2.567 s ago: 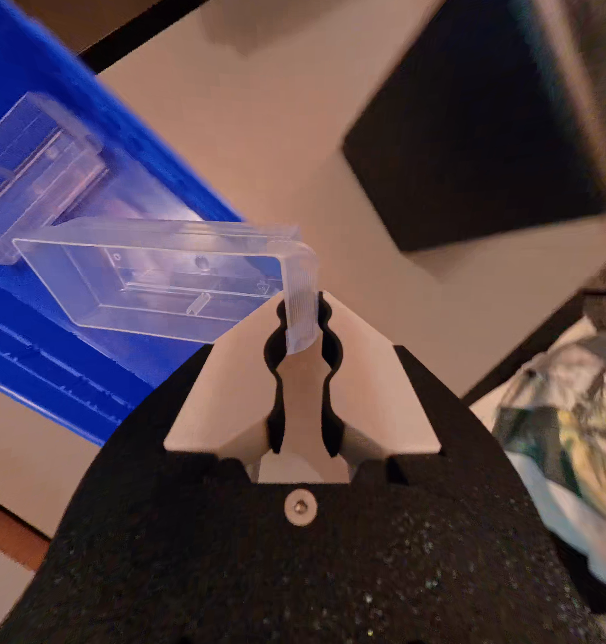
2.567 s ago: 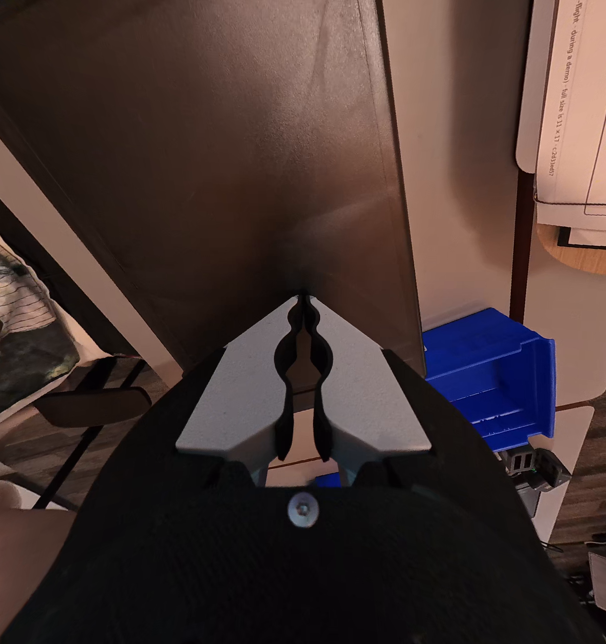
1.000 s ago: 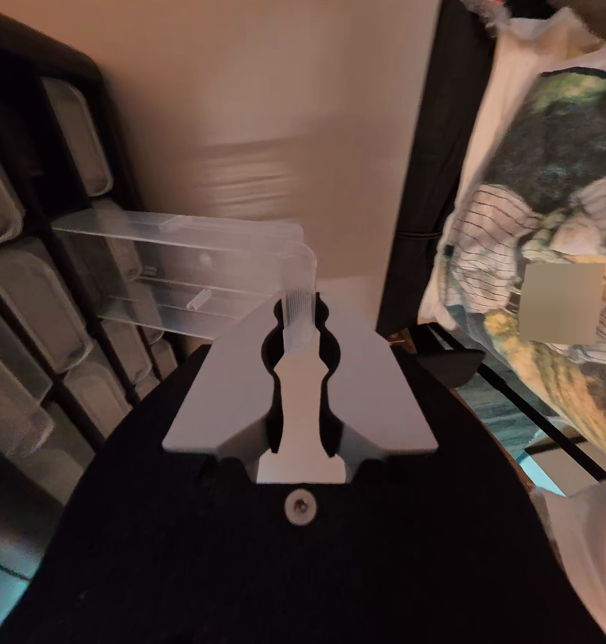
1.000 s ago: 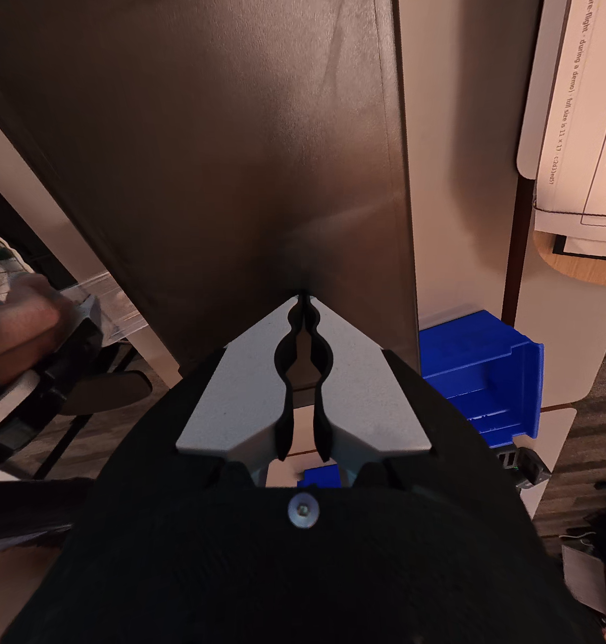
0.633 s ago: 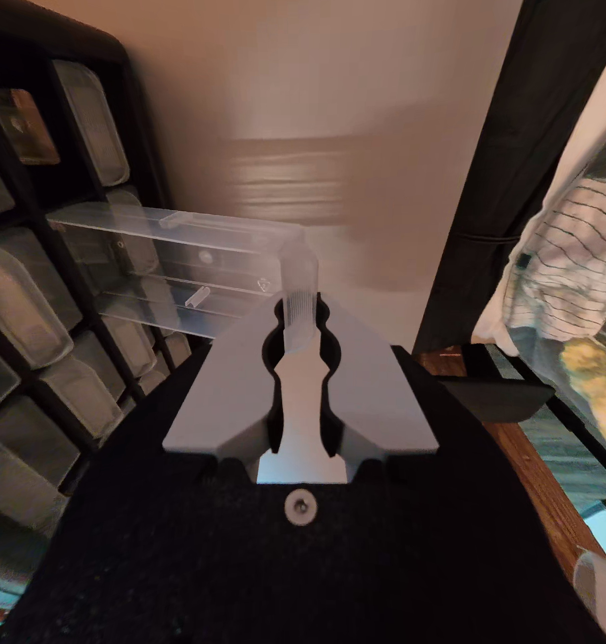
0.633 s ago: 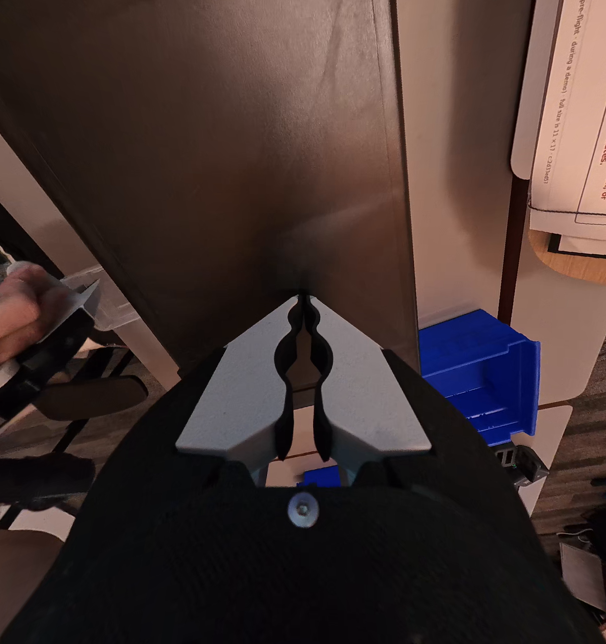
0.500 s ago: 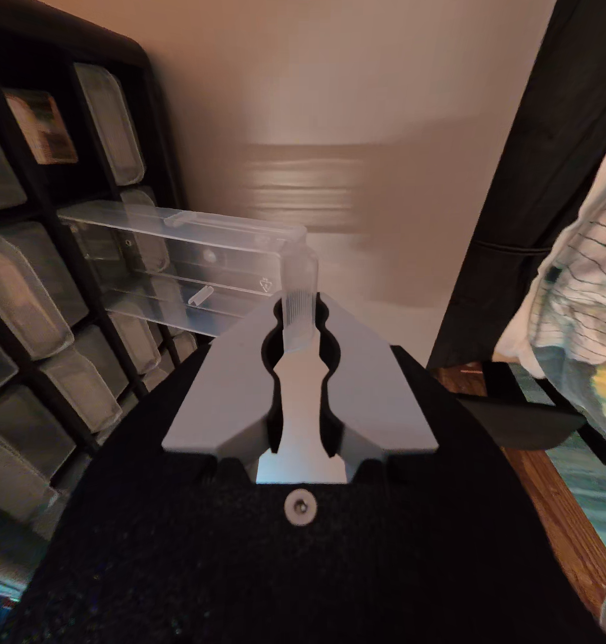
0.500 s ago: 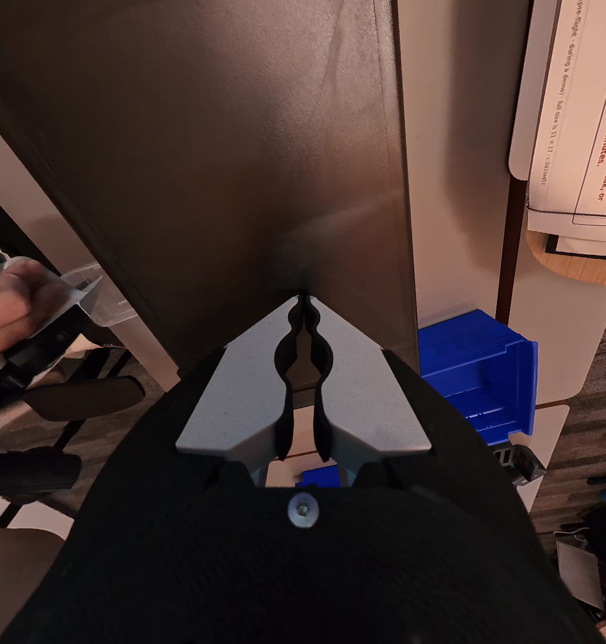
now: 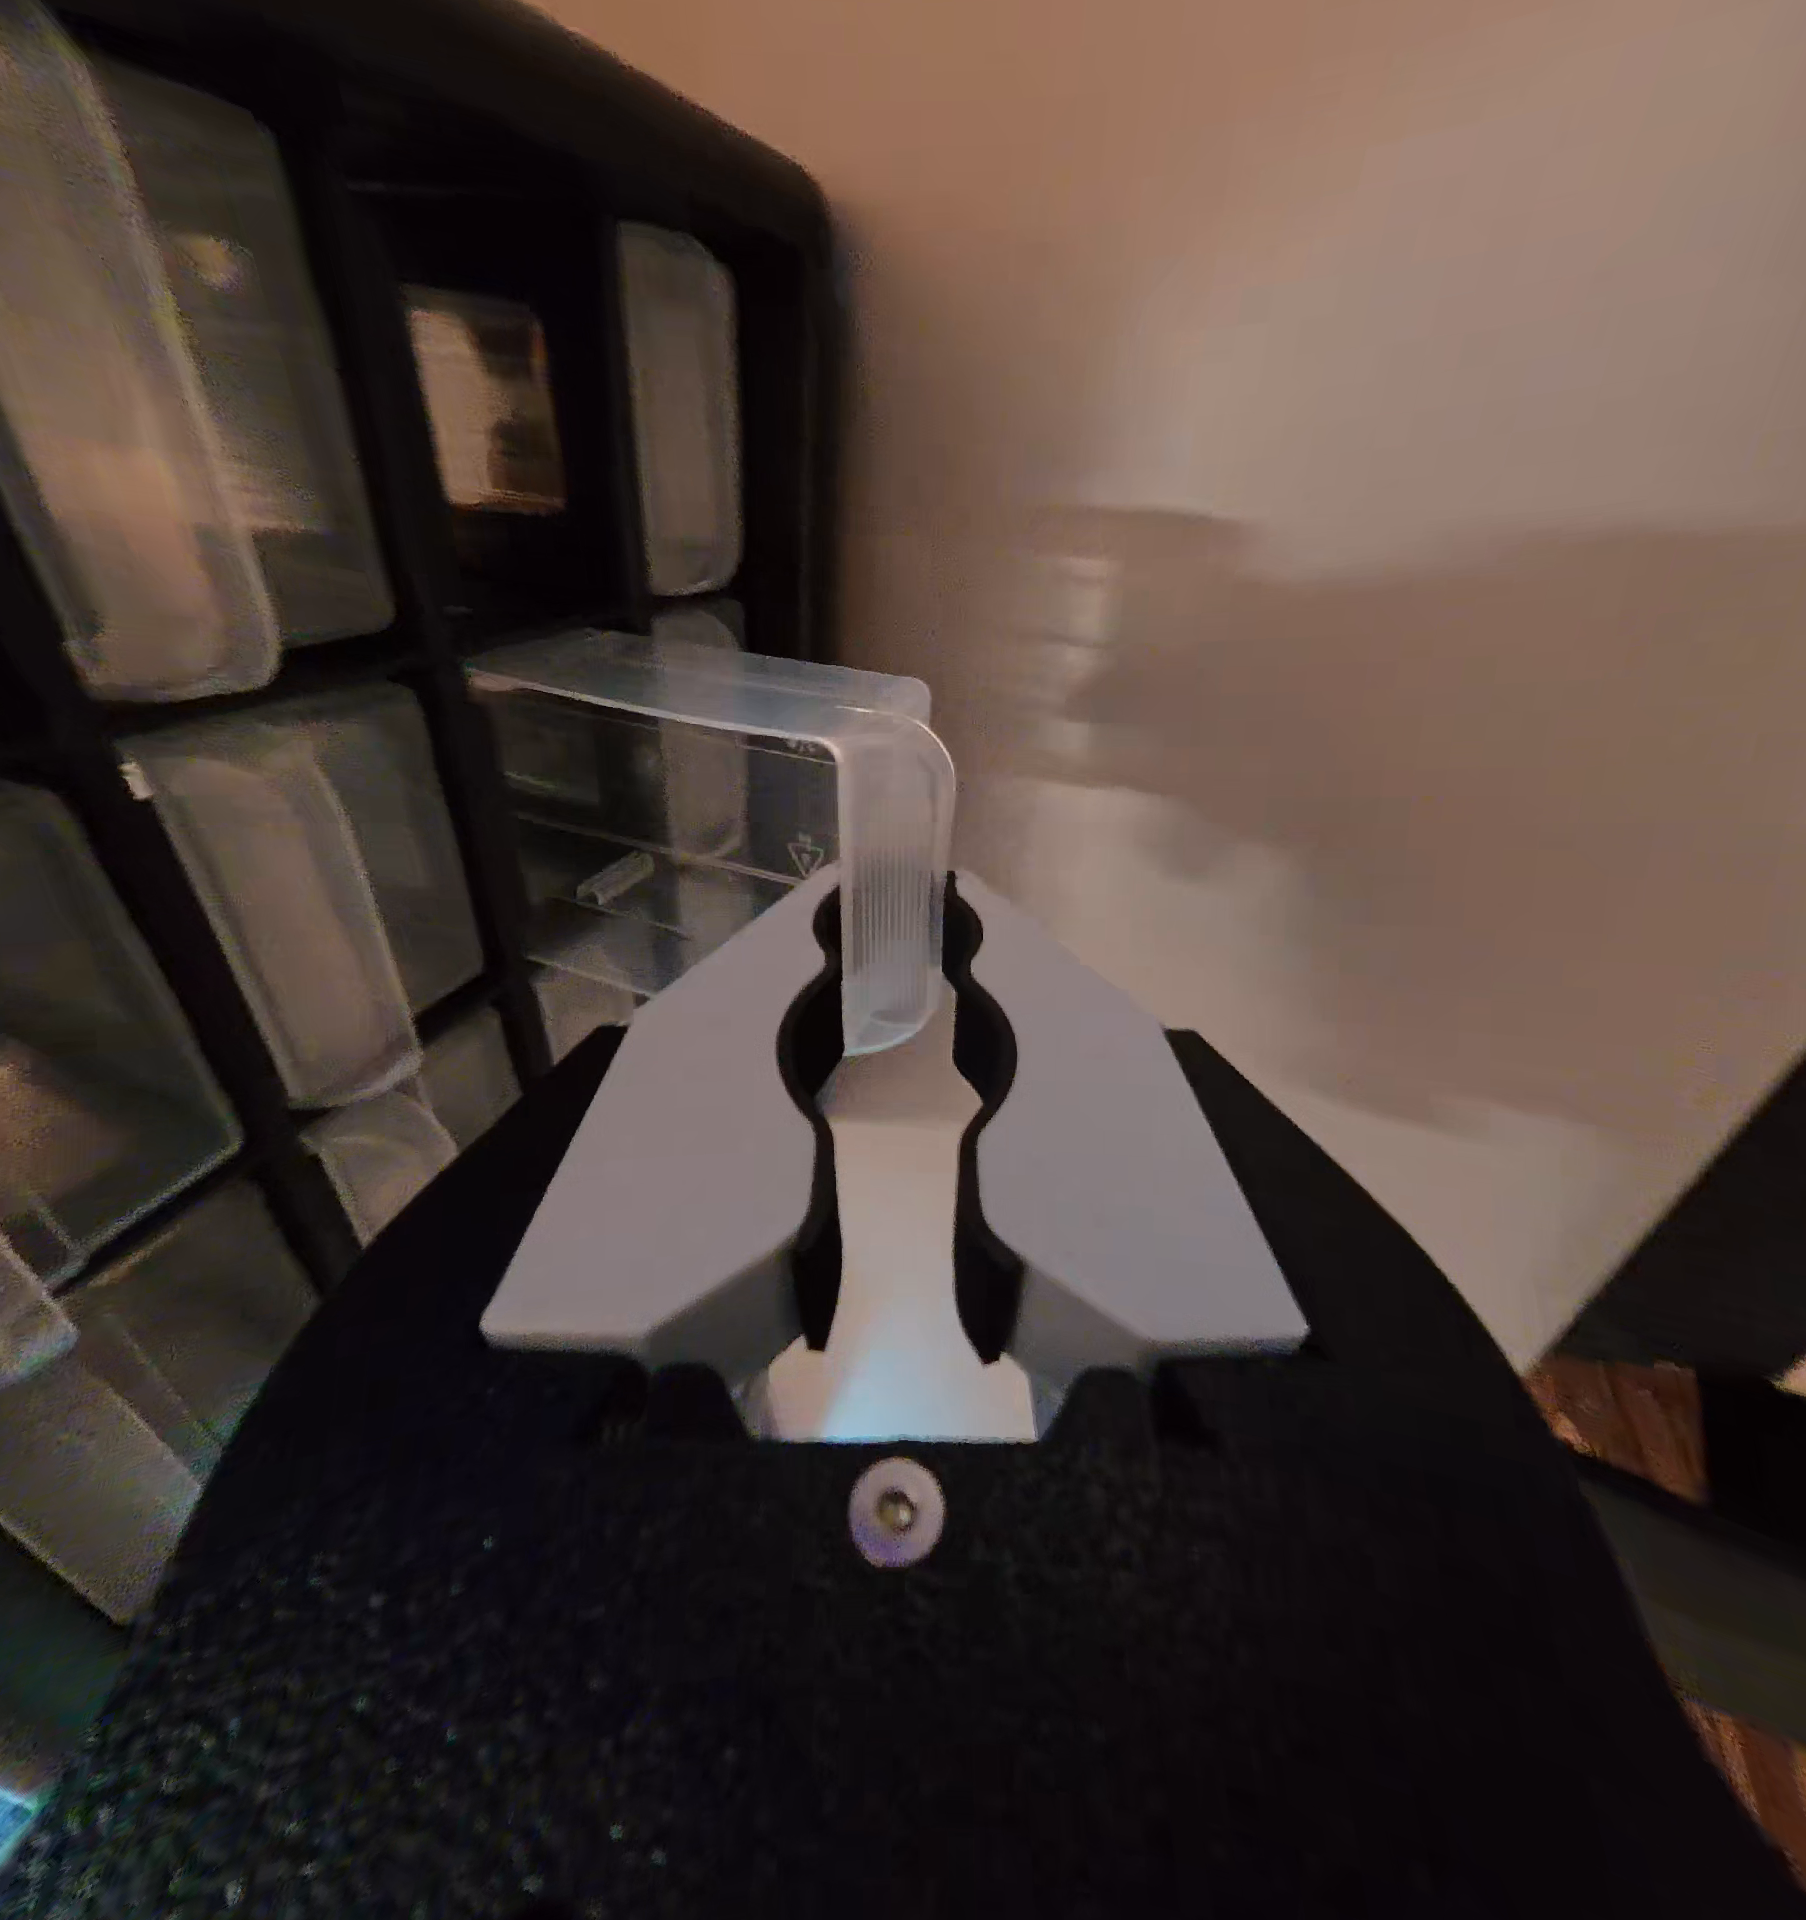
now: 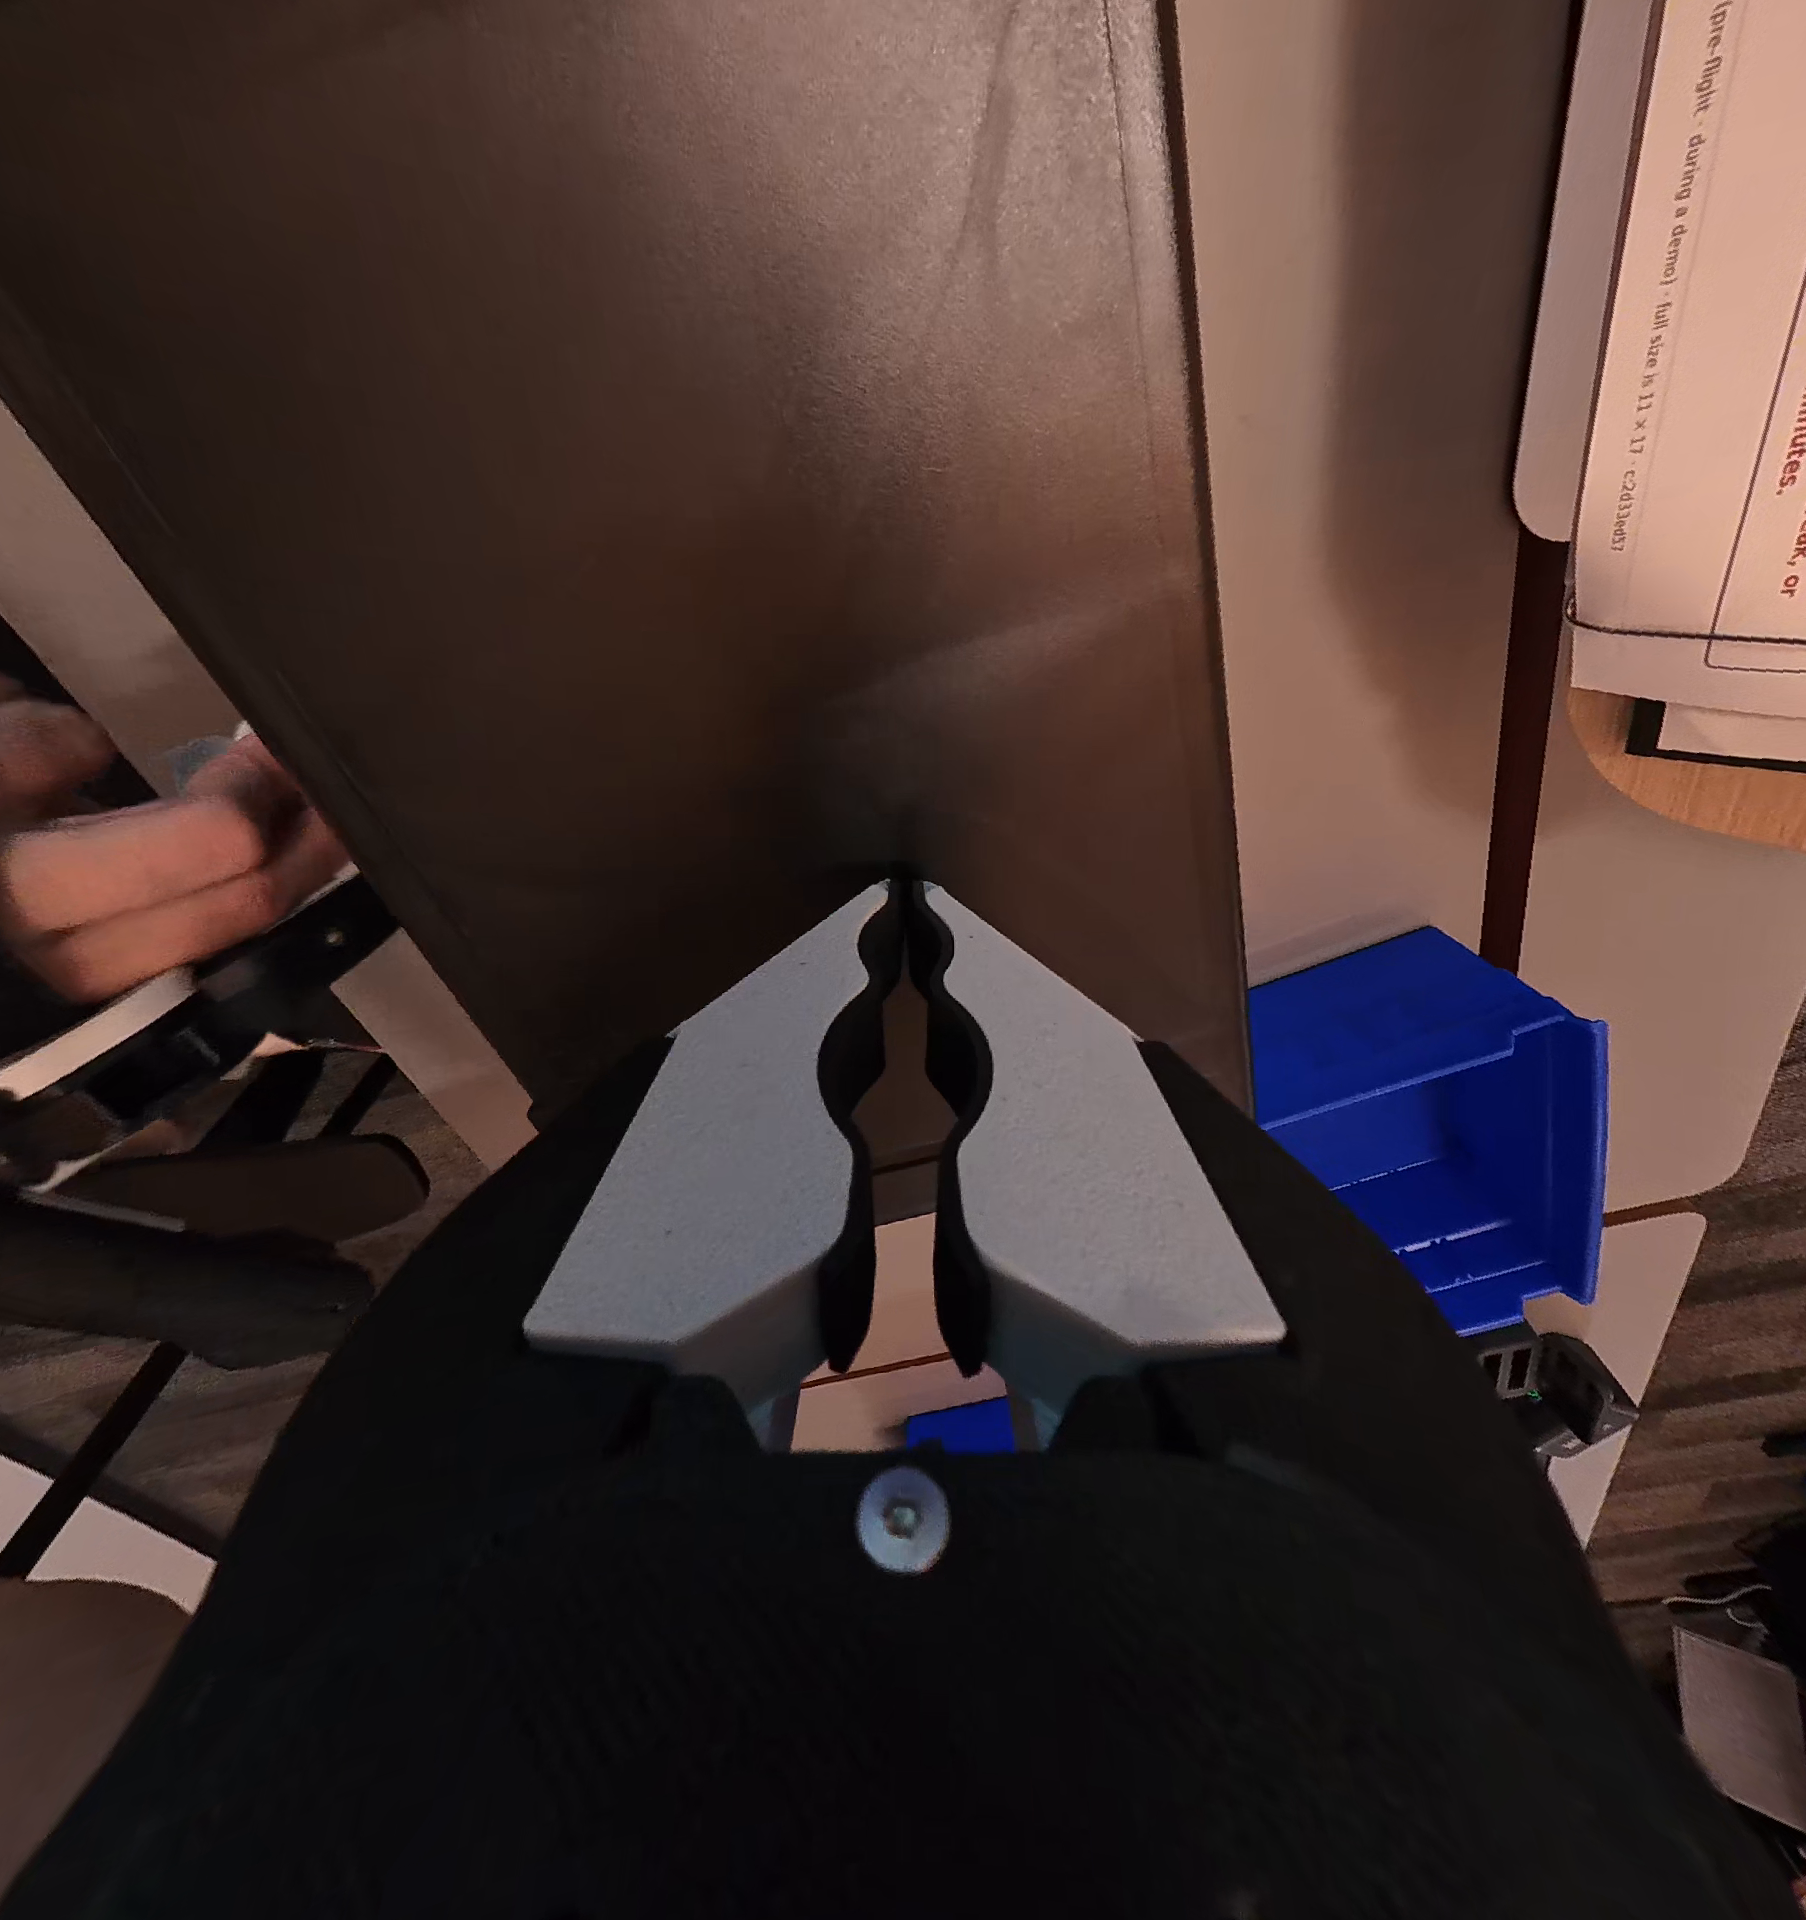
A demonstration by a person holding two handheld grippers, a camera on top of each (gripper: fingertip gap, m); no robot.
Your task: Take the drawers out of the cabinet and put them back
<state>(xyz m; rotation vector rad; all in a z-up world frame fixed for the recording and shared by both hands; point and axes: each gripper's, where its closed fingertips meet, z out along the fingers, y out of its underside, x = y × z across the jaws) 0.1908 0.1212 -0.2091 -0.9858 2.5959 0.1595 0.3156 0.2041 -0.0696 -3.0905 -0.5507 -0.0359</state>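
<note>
Clear plastic drawer (image 9: 670,810) now nearer black cabinet (image 9: 400,582), ribbed tab pinched by left tool (image 9: 894,940); right tool (image 10: 904,899) closed.

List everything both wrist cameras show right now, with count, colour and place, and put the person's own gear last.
cabinet: one, black frame, left of left wrist view; its dark flat side fills the right wrist view
seated drawers: several, clear plastic, in the cabinet's slots; blur prevents an exact count
held drawer: one, clear, at a right-column slot, handle tab between the left tongs
bin: one, blue, right of the cabinet
printed sheets: white, top right, on a wooden board
wall: beige, behind the cabinet
hand: one, far left of right wrist view
left tongs: grey fingers, shut on the drawer's tab
right tongs: grey fingers, shut, tips at the cabinet's side
</note>
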